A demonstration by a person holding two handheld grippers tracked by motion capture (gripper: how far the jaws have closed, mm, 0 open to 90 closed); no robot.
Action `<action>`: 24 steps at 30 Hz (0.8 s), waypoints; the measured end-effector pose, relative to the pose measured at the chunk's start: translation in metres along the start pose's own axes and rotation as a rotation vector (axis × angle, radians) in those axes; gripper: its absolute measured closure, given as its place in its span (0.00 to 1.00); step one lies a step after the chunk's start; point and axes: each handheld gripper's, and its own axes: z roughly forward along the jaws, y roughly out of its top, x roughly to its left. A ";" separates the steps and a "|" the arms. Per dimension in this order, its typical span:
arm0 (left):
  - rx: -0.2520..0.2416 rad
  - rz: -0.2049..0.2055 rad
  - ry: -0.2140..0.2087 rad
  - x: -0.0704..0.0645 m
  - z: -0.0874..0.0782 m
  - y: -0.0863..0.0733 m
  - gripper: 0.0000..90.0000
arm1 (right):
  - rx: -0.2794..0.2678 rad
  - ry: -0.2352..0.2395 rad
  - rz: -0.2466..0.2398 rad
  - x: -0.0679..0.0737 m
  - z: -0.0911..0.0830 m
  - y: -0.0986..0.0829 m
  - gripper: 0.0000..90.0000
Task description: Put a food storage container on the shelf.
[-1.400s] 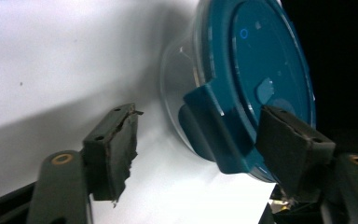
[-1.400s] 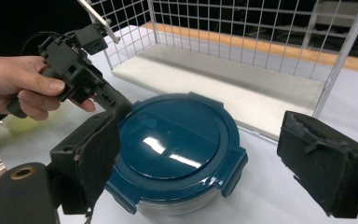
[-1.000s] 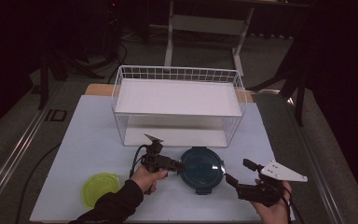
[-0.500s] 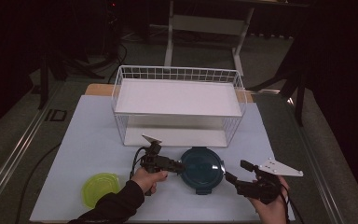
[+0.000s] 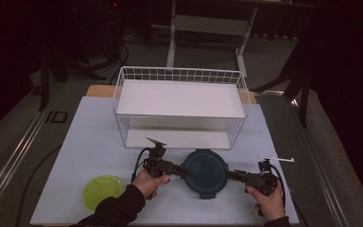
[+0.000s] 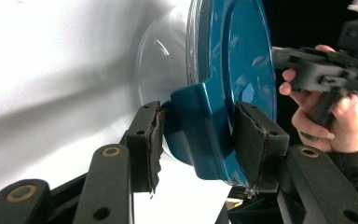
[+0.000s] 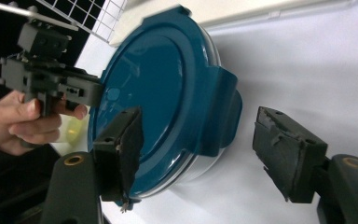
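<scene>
White mat [image 5: 94,142] under a wire rack [image 5: 179,106], box [image 5: 204,172] just before it. My left gripper [image 6: 198,135] has clamped the lid latch [image 6: 193,126], pinning the box; my right gripper [image 7: 196,154] gapes around the opposite latch [image 7: 223,116], probably to unclip it. Green lid [image 5: 102,191] sits well left.

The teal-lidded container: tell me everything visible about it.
The teal-lidded container is round, with a glossy teal plastic lid with clip tabs over a clear bowl. It sits lid-up on the white table, in front of the wire rack. The left tool clamps one lid tab; the right tool straddles the opposite tab, open.
</scene>
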 end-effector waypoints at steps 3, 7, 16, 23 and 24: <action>0.001 0.036 0.010 -0.004 -0.001 -0.002 0.59 | 0.035 -0.004 0.024 -0.005 0.004 0.002 0.43; 0.008 0.065 0.015 -0.006 -0.001 -0.002 0.59 | 0.071 0.007 0.033 -0.008 0.006 0.005 0.49; 0.010 0.097 0.022 -0.009 -0.001 -0.002 0.59 | 0.124 0.073 0.074 -0.015 0.012 0.008 0.56; 0.011 0.088 0.016 -0.008 -0.001 -0.003 0.59 | 0.144 0.134 0.129 -0.022 0.015 0.009 0.59; 0.010 0.090 0.017 -0.008 -0.001 -0.003 0.59 | 0.146 0.137 0.135 -0.022 0.015 0.009 0.59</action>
